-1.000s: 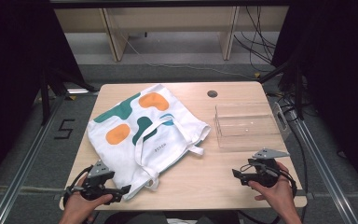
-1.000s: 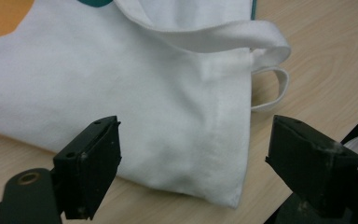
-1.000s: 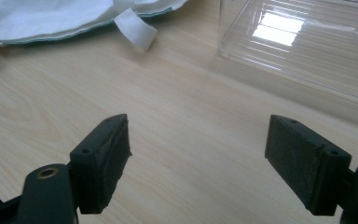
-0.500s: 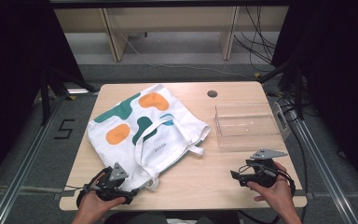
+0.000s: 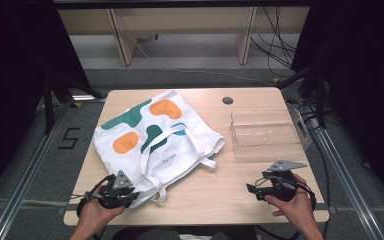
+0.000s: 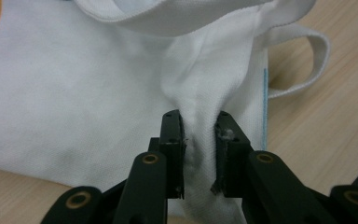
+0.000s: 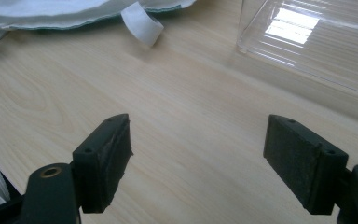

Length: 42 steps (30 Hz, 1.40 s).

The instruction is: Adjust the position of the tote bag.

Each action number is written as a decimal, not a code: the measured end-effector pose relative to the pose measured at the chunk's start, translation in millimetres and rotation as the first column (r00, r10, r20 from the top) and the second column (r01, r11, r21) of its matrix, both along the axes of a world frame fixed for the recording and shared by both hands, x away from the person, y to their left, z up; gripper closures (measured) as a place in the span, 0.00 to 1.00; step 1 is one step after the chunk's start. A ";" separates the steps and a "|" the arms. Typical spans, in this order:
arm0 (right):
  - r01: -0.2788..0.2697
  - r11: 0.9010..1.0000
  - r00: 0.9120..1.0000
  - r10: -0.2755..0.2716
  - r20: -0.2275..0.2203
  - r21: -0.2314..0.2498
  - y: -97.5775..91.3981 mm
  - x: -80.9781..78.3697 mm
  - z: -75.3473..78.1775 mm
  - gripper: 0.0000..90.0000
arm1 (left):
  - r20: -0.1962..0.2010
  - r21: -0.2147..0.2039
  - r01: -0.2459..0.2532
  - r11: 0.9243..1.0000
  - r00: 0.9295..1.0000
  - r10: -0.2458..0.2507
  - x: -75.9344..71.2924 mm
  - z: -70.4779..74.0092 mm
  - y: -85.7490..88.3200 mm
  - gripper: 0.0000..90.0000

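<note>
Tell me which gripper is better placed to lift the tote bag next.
Left, probably. The left gripper has just closed its jaws, pinching a fold at the near edge of the tote bag. The right gripper stands open over bare table, apart from the bag.

It looked like a lab/recording setup: a small wooden table (image 5: 195, 200) stood on grey carpet betw. metal floor rails (image 5: 25, 180), black curtains (image 5: 10, 60) at both sides, loose cables (image 5: 280, 50) trailing behind.
</note>
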State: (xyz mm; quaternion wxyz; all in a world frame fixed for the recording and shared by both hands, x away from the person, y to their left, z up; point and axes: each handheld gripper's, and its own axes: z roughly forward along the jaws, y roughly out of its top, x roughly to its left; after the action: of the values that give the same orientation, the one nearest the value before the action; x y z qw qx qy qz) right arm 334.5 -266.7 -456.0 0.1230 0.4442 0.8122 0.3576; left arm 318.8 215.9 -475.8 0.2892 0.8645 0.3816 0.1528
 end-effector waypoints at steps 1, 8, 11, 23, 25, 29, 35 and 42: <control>0.000 1.000 1.000 0.000 -0.001 -0.003 0.1 -0.1 0.1 0.27 | 0.021 -0.003 -0.014 1.000 1.000 0.014 0.3 3.8 4.6 0.85; -0.008 1.000 1.000 0.008 -0.016 0.000 3.5 0.6 -0.2 0.29 | 0.084 0.022 -0.059 0.998 0.995 0.057 2.4 8.8 23.9 0.93; -0.055 0.998 0.998 0.055 0.016 -0.004 14.5 6.2 -0.9 0.32 | 0.103 0.027 -0.087 0.996 0.991 0.083 2.6 13.3 33.6 0.93; -0.164 0.978 0.979 0.178 0.102 -0.130 73.0 61.4 -1.3 0.51 | 0.110 0.008 -0.135 0.991 0.985 0.133 5.3 17.2 49.4 0.93; -0.169 0.970 0.974 0.191 0.122 -0.172 81.2 71.6 -2.2 0.53 | 0.116 0.010 -0.146 0.989 0.983 0.144 5.1 17.9 52.6 0.93; -0.161 0.966 0.972 0.191 0.139 -0.200 89.0 87.2 -4.0 0.56 | 0.125 0.015 -0.140 0.990 0.983 0.137 5.4 19.0 57.4 0.93; -0.193 0.952 0.966 0.226 0.123 -0.239 108.6 106.4 -14.1 0.58 | 0.121 0.020 -0.138 0.990 0.984 0.134 5.2 19.5 57.0 0.93; -0.209 0.935 0.959 0.254 0.128 -0.285 130.2 123.2 -21.4 0.63 | 0.123 0.010 -0.141 0.990 0.983 0.139 6.2 19.4 58.1 0.93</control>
State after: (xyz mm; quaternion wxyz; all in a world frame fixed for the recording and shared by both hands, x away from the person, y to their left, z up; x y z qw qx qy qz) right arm 457.8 -136.5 -477.4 0.2051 0.2936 0.8871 0.2911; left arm 324.9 273.9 -456.4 0.2925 0.8274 0.4215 0.2286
